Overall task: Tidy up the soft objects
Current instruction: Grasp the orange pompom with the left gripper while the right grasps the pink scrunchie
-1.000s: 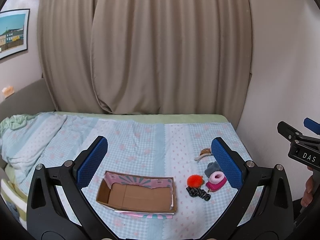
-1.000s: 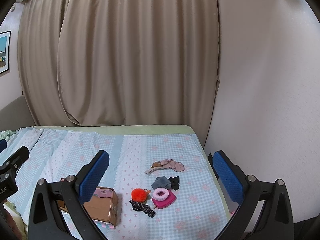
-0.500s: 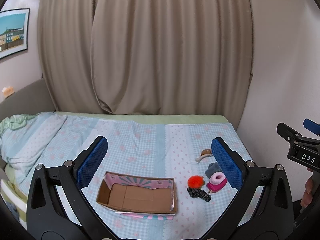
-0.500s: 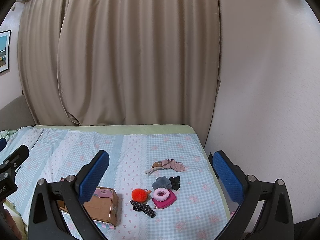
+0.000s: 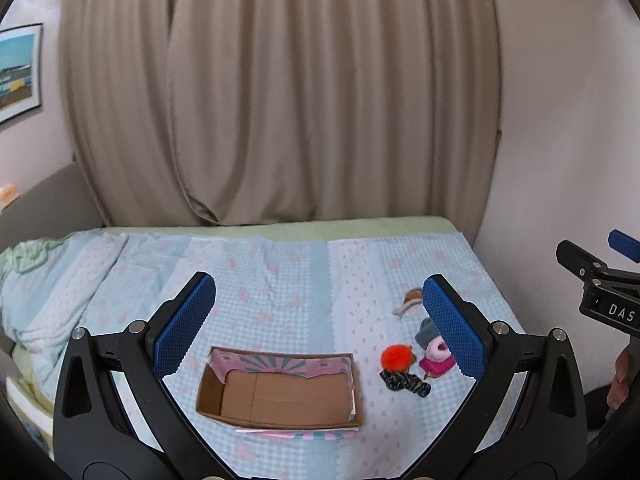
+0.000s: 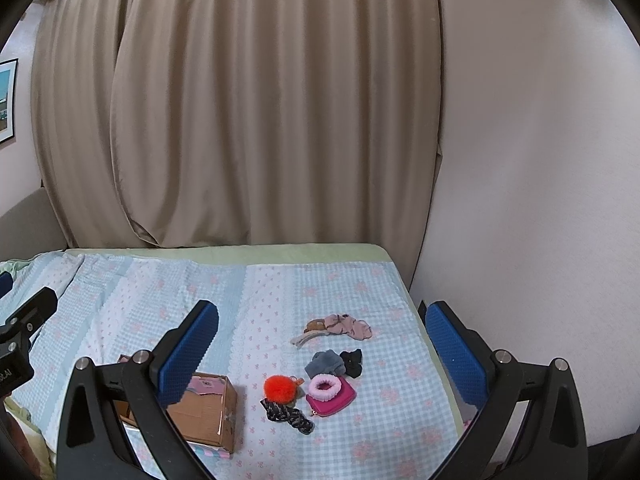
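Observation:
An open empty cardboard box lies on the bed, also in the right wrist view. Right of it lie soft items: an orange pompom, a pink scrunchie on a magenta pouch, a black patterned scrunchie, a grey scrunchie, a black one and a dusty-pink one. My left gripper is open and empty above the box. My right gripper is open and empty above the items.
The bed has a light blue checked cover. A beige curtain hangs behind it and a white wall bounds its right edge. A bunched blanket lies at the left. A framed picture hangs on the left wall.
Both views have shifted only slightly; the objects on the bed have not moved and both grippers stay open.

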`<state>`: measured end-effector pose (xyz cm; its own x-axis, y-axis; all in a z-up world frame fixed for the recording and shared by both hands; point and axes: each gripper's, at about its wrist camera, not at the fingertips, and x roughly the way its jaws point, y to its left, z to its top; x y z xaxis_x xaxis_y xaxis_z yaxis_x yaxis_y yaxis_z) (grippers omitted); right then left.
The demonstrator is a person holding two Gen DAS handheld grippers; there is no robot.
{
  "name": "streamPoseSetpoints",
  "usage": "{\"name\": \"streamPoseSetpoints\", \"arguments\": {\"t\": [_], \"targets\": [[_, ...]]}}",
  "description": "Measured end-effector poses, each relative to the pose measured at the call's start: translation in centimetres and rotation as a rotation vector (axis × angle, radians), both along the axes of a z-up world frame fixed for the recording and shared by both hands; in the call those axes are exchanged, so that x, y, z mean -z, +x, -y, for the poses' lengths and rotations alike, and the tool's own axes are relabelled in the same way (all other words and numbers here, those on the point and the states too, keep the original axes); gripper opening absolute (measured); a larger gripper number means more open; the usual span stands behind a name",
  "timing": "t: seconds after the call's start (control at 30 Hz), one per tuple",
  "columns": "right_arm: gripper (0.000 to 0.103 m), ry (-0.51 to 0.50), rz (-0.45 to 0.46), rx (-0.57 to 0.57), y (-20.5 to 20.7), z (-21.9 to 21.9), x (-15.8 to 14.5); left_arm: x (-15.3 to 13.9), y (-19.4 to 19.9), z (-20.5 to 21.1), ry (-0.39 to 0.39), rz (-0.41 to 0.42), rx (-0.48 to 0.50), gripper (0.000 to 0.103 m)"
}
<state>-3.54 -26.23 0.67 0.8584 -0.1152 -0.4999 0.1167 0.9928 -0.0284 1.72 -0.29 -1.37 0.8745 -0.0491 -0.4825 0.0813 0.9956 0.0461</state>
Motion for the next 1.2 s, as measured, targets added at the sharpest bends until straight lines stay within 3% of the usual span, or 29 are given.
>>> {"name": "streamPoseSetpoints", "arguments": {"t": [0.13,0.23,0.37,0.63,0.87,1.03,1.2], "targets": [[0.103,0.008,-0.027,0.026,0.5,0.1,0.8,2.6,2.1,1.3,-0.004,-0.059,0.069,0.103],[0.103,0.000,-0.072,0.046,1.3,0.6,2.6,6.1,4.2,2.9,-0.027,-0.113,0.123,0.103],[0.103,-0.017,-0.128,0.044,2.7,1.8,6.4,10.9,7.0,5.6,-0.064,-0.190,0.119,0.103],[0.103,-0.050,-0.226,-0.065,6.6,5.6,15.4,22.5,12.5,11.3,-0.115,-0.391,0.093,0.103],[0.103,-0.037,-0.285,-0.116,9.7,8.0,23.0,30.6,16.4,15.0,-0.049,-0.517,0.102,0.100],[0.103,-0.034,-0.319,-0.163,11.7,8.2,27.6,36.3,19.1,16.4,0.012,-0.610,0.117,0.088],[0.103,-0.038,-0.338,-0.222,13.5,7.6,31.8,40.1,21.1,16.6,0.046,-0.669,0.120,0.083]]}}
